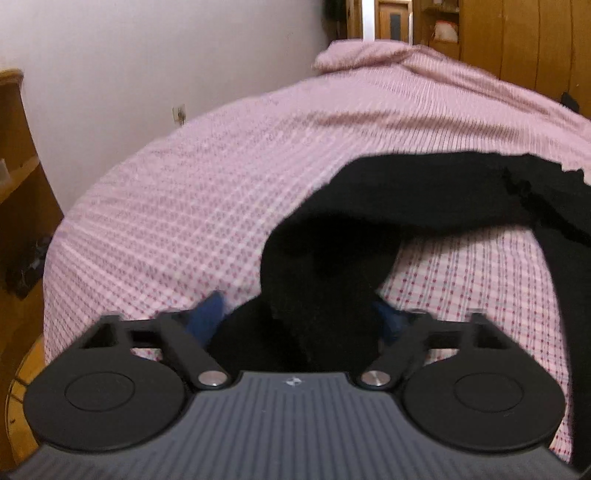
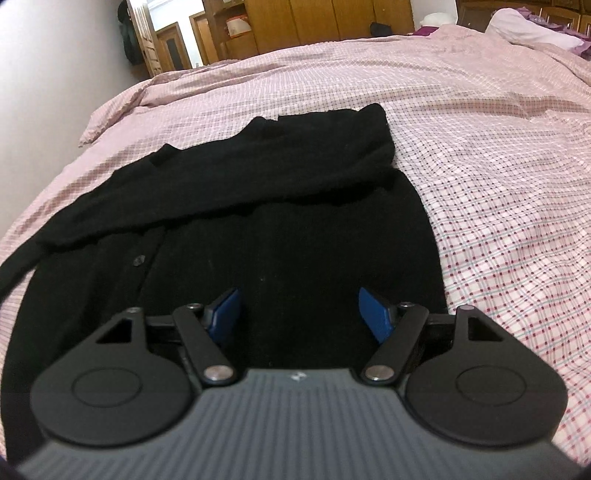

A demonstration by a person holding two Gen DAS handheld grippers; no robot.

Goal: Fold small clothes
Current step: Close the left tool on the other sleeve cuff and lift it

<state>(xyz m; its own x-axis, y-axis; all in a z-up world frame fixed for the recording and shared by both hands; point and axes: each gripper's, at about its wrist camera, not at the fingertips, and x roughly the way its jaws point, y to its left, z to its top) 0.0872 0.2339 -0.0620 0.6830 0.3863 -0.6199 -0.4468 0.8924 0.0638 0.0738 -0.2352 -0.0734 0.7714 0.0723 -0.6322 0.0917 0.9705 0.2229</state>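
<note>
Left gripper [image 1: 299, 317]: its blue pads [image 1: 208, 317] stand on either side of a raised fold of the black cardigan [image 1: 424, 192]. The cloth fills the gap between them and hides most of the far pad. The view is blurred there, so whether the pads actually press the fabric cannot be determined. From that fold the garment rises and stretches away to the right side of the left wrist view, lifted clear of the checked bedspread [image 1: 192, 192] beneath it.

Right gripper [image 2: 299, 314]: the blue fingers [image 2: 373, 314] are spread apart, with nothing pinched. They sit over the near hem area of the cardigan [image 2: 280, 221], and black fabric is visible in the gap between them. Contact with the cloth cannot be confirmed.

Cardigan, as seen from the right wrist: it lies flat on the bedspread [image 2: 498, 184]. One sleeve [image 2: 184, 199] is folded across the body, running from the far right corner towards the near left. A small button [image 2: 138, 261] sits on the front panel, below that sleeve.

Surroundings: beyond the cardigan the bedspread rumples into folds. A white pillow [image 2: 528, 26] lies at the far right, and wooden cabinets [image 2: 332, 22] stand behind the bed.
</note>
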